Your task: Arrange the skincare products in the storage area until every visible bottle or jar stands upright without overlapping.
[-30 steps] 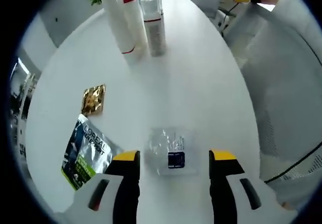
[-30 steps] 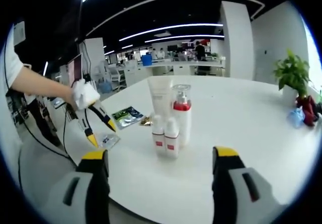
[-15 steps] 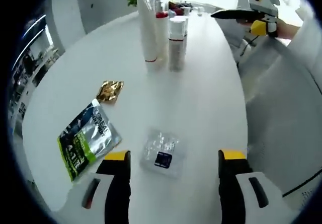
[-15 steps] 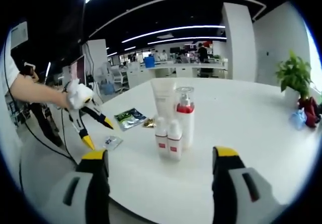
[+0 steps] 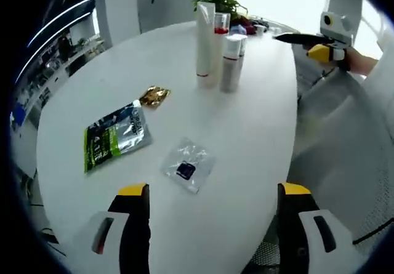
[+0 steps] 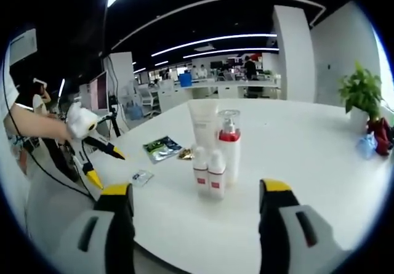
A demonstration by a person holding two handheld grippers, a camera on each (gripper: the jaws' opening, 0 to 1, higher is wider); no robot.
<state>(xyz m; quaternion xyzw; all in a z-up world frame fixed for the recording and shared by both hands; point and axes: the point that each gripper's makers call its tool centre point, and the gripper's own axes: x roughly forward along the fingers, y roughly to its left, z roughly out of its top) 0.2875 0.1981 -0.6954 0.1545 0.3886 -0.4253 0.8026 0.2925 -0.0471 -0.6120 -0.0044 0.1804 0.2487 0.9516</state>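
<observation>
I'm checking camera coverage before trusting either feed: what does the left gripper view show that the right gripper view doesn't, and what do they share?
Left gripper view: the right gripper entering from the right, and the print on the green sachet.

Right gripper view: the left gripper held open off the table's edge, the pump bottle with two small bottles in front of it, and the office behind.

Both share: the white table, the upright tube, gold sachet, clear packet and potted plant.

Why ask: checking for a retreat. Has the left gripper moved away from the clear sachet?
Yes. The left gripper has pulled back off the clear sachet, toward the table edge.
</observation>
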